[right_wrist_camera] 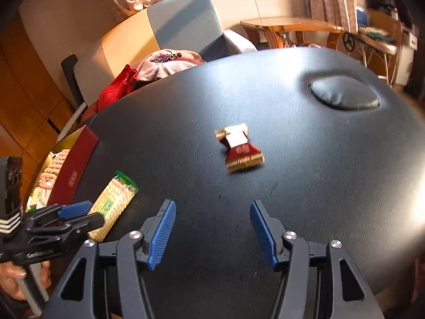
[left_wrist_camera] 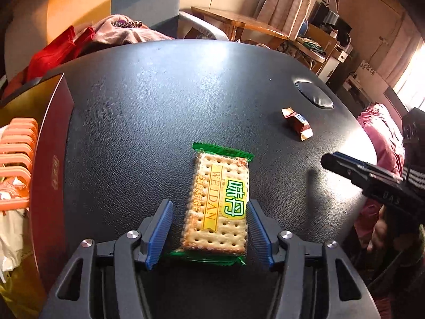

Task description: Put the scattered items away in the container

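Observation:
A green-edged cracker packet [left_wrist_camera: 219, 203] lies on the black table [left_wrist_camera: 159, 106]. My left gripper [left_wrist_camera: 209, 212] is open, with one blue pad on each side of the packet's near half; the right pad is at its edge. A red and gold candy [left_wrist_camera: 297, 123] lies further right. In the right wrist view the candy [right_wrist_camera: 240, 148] lies ahead of my open, empty right gripper [right_wrist_camera: 212, 212]. The packet [right_wrist_camera: 114, 204] and the left gripper [right_wrist_camera: 77, 212] show at the left there. The dark red container box [left_wrist_camera: 50, 175] stands at the table's left edge.
The box holds orange clips [left_wrist_camera: 17, 154] and wrapped items. A round padded dimple [left_wrist_camera: 316, 95] sits in the table's far right part. Red and pink cloths [left_wrist_camera: 79, 40] lie behind the table. The right gripper [left_wrist_camera: 345, 167] enters the left wrist view from the right.

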Action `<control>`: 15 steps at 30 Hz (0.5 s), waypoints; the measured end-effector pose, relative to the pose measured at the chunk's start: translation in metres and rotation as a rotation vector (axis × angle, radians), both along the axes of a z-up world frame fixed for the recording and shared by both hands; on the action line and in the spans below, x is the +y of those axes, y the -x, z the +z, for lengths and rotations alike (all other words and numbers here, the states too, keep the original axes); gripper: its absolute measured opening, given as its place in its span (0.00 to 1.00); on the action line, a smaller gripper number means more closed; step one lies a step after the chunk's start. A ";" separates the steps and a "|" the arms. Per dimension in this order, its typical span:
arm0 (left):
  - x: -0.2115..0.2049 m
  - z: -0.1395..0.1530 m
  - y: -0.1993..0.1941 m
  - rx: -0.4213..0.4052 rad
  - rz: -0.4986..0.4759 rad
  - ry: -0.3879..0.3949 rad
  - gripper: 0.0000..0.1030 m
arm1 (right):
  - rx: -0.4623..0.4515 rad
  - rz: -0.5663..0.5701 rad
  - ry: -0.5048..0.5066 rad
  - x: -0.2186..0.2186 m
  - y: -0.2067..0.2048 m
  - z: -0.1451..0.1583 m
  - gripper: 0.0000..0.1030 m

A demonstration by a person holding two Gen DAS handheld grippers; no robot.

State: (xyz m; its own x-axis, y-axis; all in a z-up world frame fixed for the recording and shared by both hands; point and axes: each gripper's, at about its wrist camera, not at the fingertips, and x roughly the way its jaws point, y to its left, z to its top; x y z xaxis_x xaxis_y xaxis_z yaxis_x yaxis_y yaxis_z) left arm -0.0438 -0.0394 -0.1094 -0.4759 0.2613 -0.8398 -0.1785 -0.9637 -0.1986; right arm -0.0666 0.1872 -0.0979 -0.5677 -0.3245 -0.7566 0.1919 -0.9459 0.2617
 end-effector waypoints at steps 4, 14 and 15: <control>0.005 0.002 0.005 0.022 -0.033 0.020 0.57 | -0.001 -0.008 -0.016 -0.002 0.022 0.004 0.58; 0.017 -0.003 0.016 0.023 -0.124 0.077 0.57 | -0.045 0.013 -0.134 -0.019 0.085 -0.004 0.52; 0.019 -0.005 0.018 0.019 -0.121 0.075 0.56 | -0.051 0.020 -0.150 -0.021 0.088 -0.006 0.45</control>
